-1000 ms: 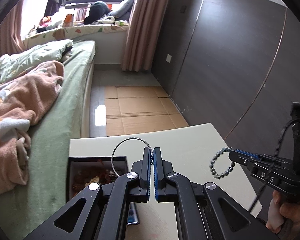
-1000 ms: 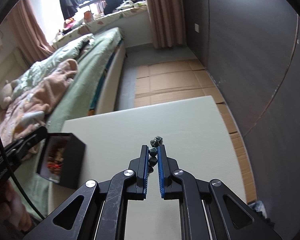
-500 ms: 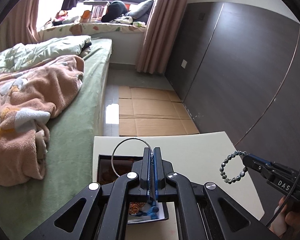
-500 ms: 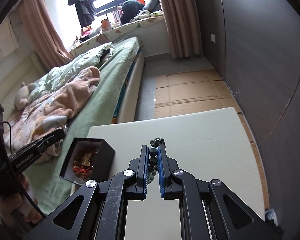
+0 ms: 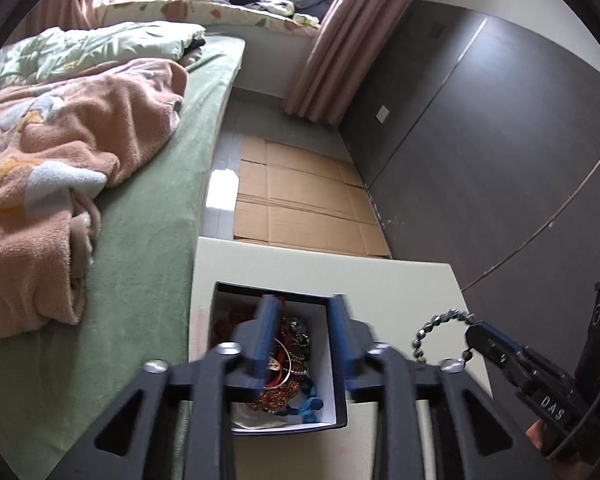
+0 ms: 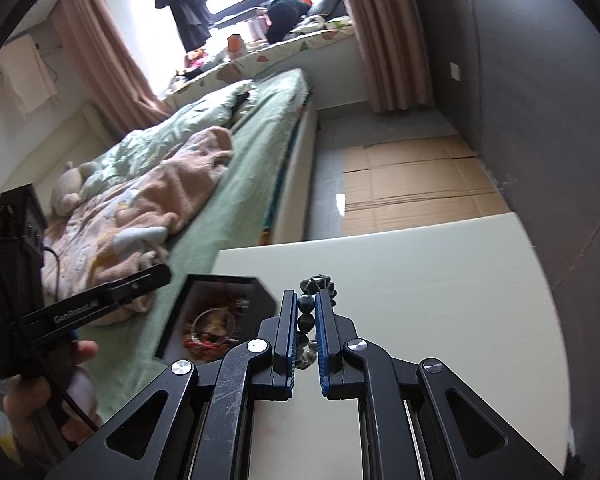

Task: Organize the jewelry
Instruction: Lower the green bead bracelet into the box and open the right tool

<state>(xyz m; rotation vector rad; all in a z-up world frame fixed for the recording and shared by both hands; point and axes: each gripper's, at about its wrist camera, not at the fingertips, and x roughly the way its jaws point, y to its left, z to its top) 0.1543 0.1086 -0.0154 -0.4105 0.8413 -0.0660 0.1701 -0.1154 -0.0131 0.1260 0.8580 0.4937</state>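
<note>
Left wrist view: the left gripper (image 5: 302, 320) is hanging spread wide over the black jewelry box (image 5: 332, 368), gripping nothing; the thin bangle (image 5: 288, 364) is lying inside among tangled pieces. Right wrist view: the right gripper (image 6: 305, 312) is pinching a dark bead bracelet (image 6: 306, 316) above the white table (image 6: 440, 280), just beside the box.

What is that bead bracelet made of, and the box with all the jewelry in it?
The bead bracelet, held in the right hand-held gripper, looks like dark grey stone or glass: its round beads are smooth with a dull shine. The box looks like stiff cardboard: thin straight walls, matte black outside, plain white inside.
</note>
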